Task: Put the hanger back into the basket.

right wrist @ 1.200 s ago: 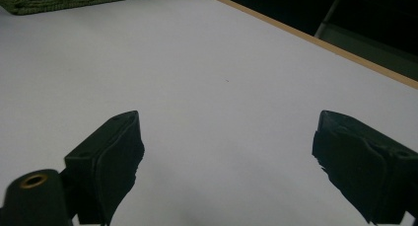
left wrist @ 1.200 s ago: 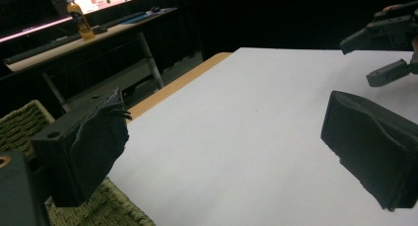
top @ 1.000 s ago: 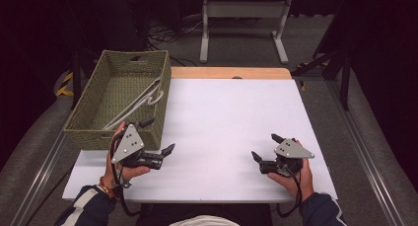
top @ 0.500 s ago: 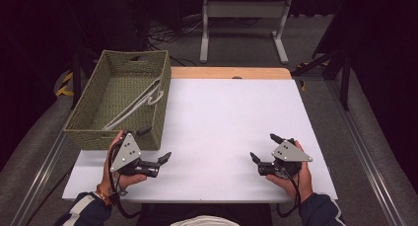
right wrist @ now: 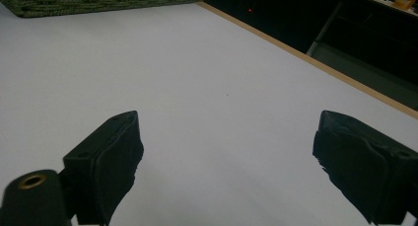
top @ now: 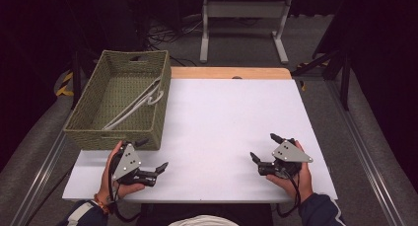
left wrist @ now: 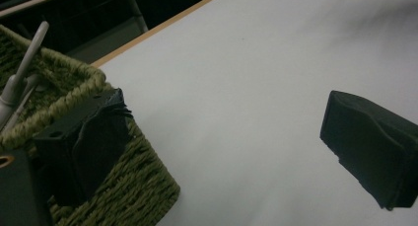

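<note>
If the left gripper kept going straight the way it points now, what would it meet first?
Probably nothing: the left gripper is open and points across the bare white table. The way ahead looks free as far as the left gripper view shows. The woven basket sits off to one side, right beside one jaw, so depth there is uncertain.

Olive-green woven basket (top: 88, 130), rectangular w/ cut-out handles, sits upright at the white table's (top: 222, 122) far-left edge, holding pale grey hangers (top: 138, 105) lying diagonally inside, hooks toward its right wall, one end poking above the rim.
</note>
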